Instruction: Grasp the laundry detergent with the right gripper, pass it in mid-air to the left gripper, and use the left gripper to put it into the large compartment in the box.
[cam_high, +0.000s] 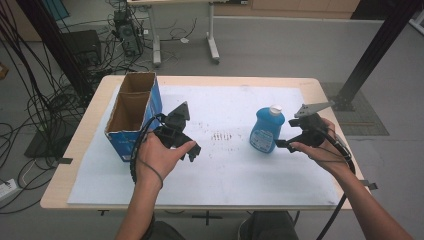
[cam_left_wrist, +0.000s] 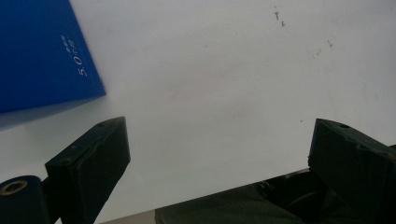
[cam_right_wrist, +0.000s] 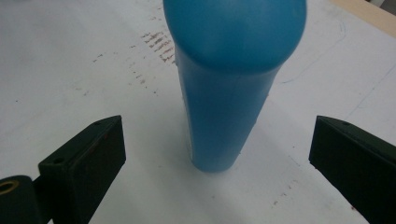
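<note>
Bottle (cam_right_wrist: 229, 93), blue and upright, stands centred between my right gripper's (cam_right_wrist: 217, 158) jaws, which are spread wide and not yet touching it. In the high view it sits right of centre (cam_high: 267, 129), white cap up, with that gripper (cam_high: 287, 142) just beside it. My left gripper (cam_high: 187, 147) hangs released too, jaws apart over bare sheet, holding nothing, near the blue cardboard box (cam_high: 131, 112) at centre left. I'd judge the step to be gripping the bottle: push in a little further so the pads meet the body squarely, low enough not to tip it, then close evenly. White sheet (cam_high: 225, 170) covers the wooden table (cam_high: 65, 165), scuffed with dark marks at centre. Beyond, grey floor, cables (cam_high: 35, 100) at upper left, a desk frame (cam_high: 210, 40) at top.
</note>
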